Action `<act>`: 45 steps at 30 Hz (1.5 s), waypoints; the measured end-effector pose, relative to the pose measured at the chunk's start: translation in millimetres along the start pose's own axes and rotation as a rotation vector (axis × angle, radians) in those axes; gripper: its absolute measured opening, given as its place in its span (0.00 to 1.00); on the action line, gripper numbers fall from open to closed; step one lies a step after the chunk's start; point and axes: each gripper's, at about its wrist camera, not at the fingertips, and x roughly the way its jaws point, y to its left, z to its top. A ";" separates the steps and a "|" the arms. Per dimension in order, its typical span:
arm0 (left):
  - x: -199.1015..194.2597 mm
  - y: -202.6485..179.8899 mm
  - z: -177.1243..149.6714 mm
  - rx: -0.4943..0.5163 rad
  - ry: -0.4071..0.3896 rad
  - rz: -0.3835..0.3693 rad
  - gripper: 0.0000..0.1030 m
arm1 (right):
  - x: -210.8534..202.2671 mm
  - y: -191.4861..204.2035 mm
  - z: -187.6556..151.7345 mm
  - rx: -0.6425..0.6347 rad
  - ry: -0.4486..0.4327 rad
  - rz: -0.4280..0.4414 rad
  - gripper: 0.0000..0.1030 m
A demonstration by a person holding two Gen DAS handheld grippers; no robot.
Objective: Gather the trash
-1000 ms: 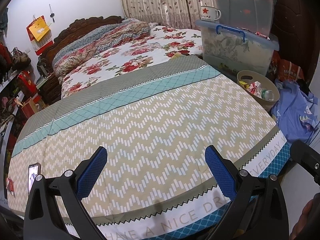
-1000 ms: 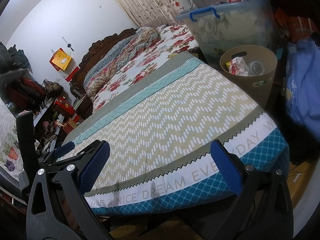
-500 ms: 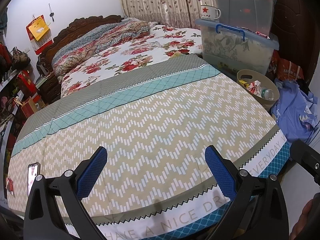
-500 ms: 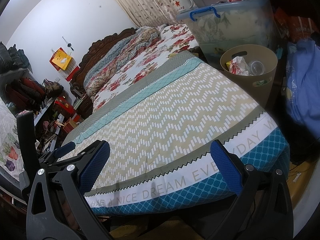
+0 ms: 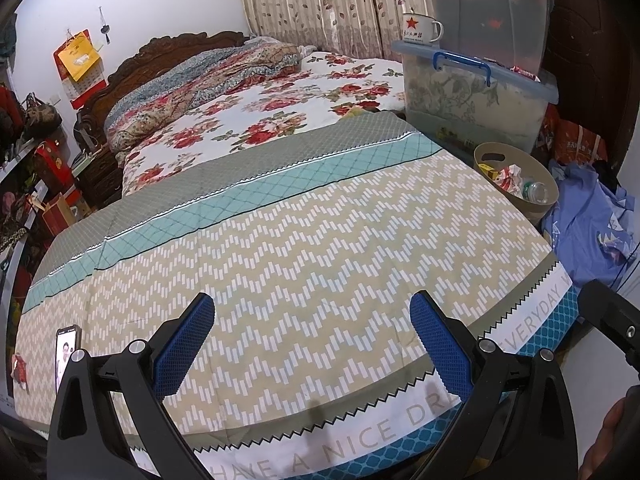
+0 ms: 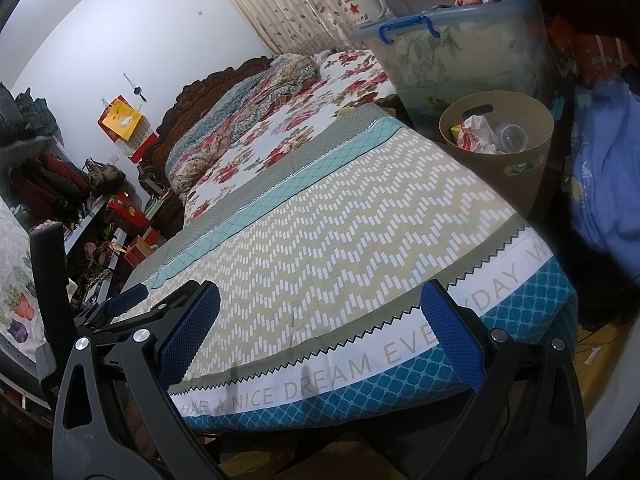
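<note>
Blue-padded left claw (image 5: 312, 336) and right claw (image 6: 320, 320) stay wide open, empty, unmoved over the bedspread (image 5: 304, 240)

Phone (image 5: 66, 350) on patterned bedspread (image 5: 304, 248) (screen lit)

Bed (image 5: 304, 240), curtains (image 5: 320, 0), perhaps window.

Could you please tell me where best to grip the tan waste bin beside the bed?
Probably the tan plastic waste bin by its rim at the oval handle cutout, coming from above: it stands upright and open-topped, and that thin wall suits the right tongs.
</note>
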 end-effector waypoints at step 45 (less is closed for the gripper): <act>-25.2 -28.0 8.7 0.109 -0.114 -0.021 0.92 | -34.4 -30.5 5.9 0.104 -0.101 -0.078 0.96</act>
